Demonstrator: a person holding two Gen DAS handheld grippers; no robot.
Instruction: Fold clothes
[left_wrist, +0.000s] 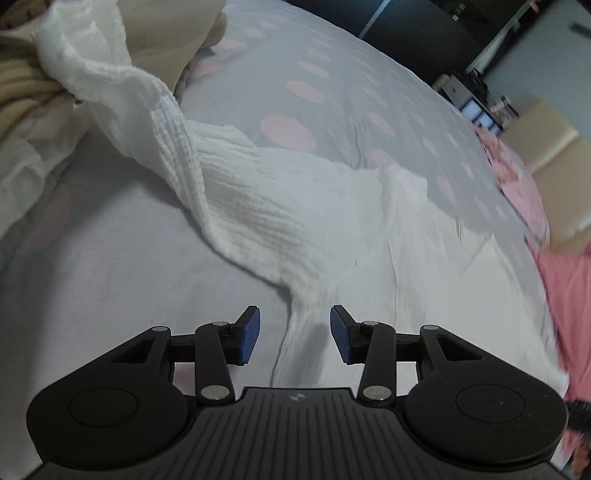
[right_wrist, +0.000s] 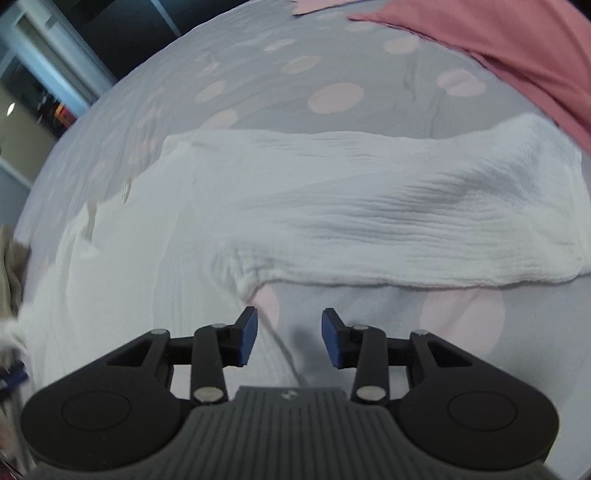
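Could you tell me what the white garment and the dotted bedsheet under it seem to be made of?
White garment: probably a crinkled cotton gauze, matte, judging by its fine ridged weave and soft folds. Dotted bedsheet: a smooth, thin woven fabric, perhaps cotton or a blend; flat grey with printed pink dots, lightly creased, no sheen.

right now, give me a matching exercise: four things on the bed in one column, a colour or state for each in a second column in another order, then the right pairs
Things:
1. white crinkled garment
2. bedsheet
3. pink cloth
4. left tool

Colour or state:
A. open, nothing between its blue pads
B. grey with pale pink dots
C. lies along the bed's far edge, plain rose colour
D. spread over the bed, one sleeve stretched out sideways

Pairs: 1-D, 2-B, 3-C, 4-A
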